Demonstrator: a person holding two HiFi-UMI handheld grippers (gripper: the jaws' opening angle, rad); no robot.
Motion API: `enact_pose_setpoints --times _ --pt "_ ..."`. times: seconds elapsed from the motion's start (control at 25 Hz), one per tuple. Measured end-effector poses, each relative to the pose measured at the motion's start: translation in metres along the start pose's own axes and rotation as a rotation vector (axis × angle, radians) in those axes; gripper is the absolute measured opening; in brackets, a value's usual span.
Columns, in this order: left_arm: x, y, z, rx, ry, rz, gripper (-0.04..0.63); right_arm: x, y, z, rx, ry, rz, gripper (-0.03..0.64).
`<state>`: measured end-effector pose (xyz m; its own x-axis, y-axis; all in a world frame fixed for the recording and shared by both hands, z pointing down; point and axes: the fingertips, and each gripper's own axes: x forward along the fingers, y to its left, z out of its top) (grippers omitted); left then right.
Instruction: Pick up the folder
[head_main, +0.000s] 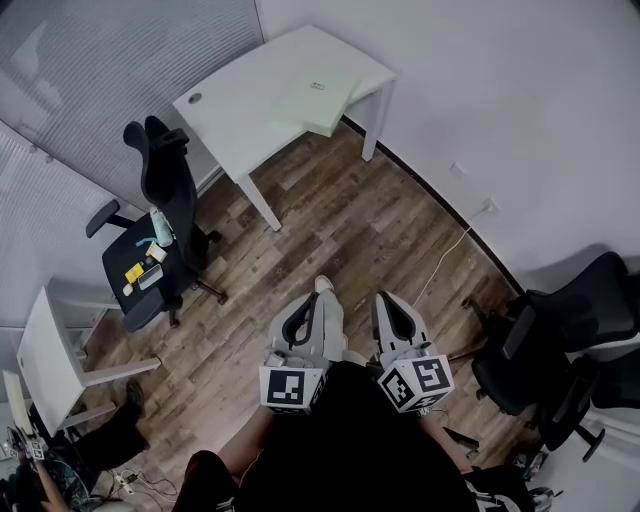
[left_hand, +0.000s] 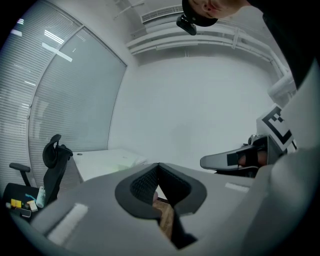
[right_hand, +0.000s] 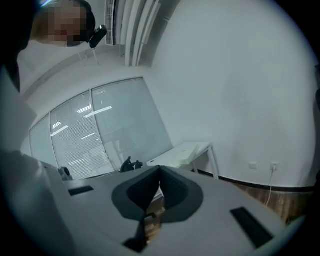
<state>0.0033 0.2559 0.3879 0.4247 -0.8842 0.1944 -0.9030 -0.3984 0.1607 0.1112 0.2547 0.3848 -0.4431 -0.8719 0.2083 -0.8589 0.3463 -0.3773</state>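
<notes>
The folder (head_main: 315, 100) is pale green and lies flat on the right part of a white desk (head_main: 240, 100) at the far side of the room. It also shows in the right gripper view as a light slab, the folder (right_hand: 186, 150), on the desk top. Both grippers are held side by side well short of the desk, above the wooden floor. My left gripper (head_main: 321, 287) has its jaws together with nothing between them, seen close as the left gripper (left_hand: 158, 167). My right gripper (head_main: 386, 300) is likewise shut and empty, seen close as the right gripper (right_hand: 160, 172).
A black office chair (head_main: 160, 230) with small items on its seat stands left of the desk. More black chairs (head_main: 560, 350) crowd the right wall. A second white table (head_main: 50, 350) is at the left edge. A cable (head_main: 445, 260) runs from a wall socket across the floor.
</notes>
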Motion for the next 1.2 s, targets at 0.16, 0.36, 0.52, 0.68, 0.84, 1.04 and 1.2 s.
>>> enact_pose_setpoints --times 0.16,0.36,0.52,0.68,0.84,1.04,1.2 --pt "0.024 0.014 0.002 0.011 0.004 0.012 0.005 0.015 -0.017 -0.001 0.022 0.023 -0.026 -0.002" --pt "0.060 0.025 0.004 0.024 -0.011 0.007 0.005 0.048 -0.037 0.011 0.028 0.035 -0.035 -0.002" --pt "0.092 0.040 0.011 0.008 -0.010 0.022 0.005 0.075 -0.048 0.023 0.015 0.041 -0.015 -0.002" --pt "0.124 0.044 0.028 0.019 -0.021 0.016 0.005 0.100 -0.060 0.037 0.016 0.048 0.005 -0.002" --pt "0.153 0.047 0.045 0.014 -0.026 -0.018 0.005 0.123 -0.060 0.051 -0.017 0.049 0.036 -0.002" --pt "0.192 0.061 0.060 0.014 -0.031 -0.041 0.005 0.154 -0.067 0.059 -0.022 0.048 0.036 -0.002" --pt "0.216 0.075 0.071 0.011 -0.048 -0.056 0.005 0.182 -0.067 0.063 -0.046 0.070 0.052 -0.002"
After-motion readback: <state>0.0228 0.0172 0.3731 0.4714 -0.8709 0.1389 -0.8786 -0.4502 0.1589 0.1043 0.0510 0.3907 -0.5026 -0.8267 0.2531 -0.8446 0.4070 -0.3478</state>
